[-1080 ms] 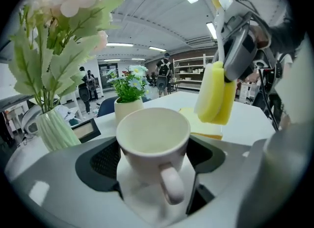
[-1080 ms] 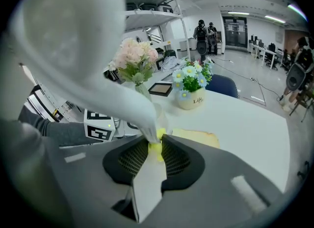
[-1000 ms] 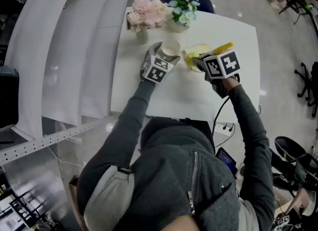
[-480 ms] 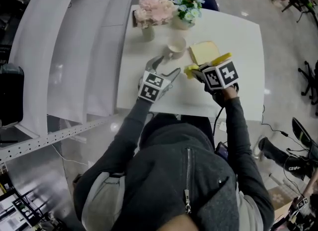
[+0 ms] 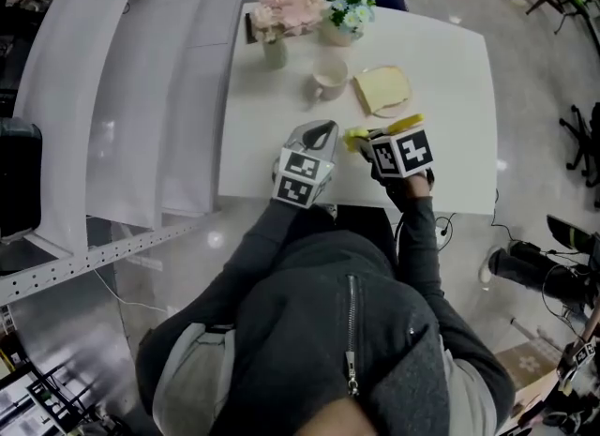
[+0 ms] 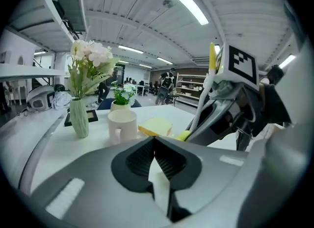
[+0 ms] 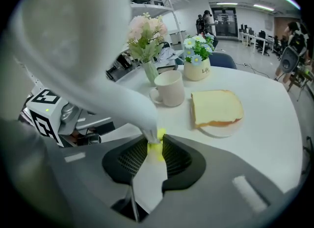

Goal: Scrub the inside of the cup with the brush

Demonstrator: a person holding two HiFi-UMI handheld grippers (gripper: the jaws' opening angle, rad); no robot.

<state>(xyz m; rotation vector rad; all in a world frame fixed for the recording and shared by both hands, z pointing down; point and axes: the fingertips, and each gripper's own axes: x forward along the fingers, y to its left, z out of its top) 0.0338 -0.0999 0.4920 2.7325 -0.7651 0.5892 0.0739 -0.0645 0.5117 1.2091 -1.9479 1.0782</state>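
While the cup (image 5: 330,79) stands upright on the table (image 5: 272,148) near a flower vase (image 5: 274,51), apart from both tools, the right gripper (image 7: 157,142) clamps the brush (image 5: 357,137); the left gripper (image 6: 154,141) has just closed on nothing.

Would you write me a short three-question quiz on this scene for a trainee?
1. True or false: the left claw holds the cup.
2. Which claw grips the brush? A: left claw. B: right claw. C: neither.
3. Fill the gap: the cup stands ___ on the table.
Key: 1 false; the left claw's jaws have just closed with nothing between them, and the cup stands apart from it. 2 B. 3 upright.
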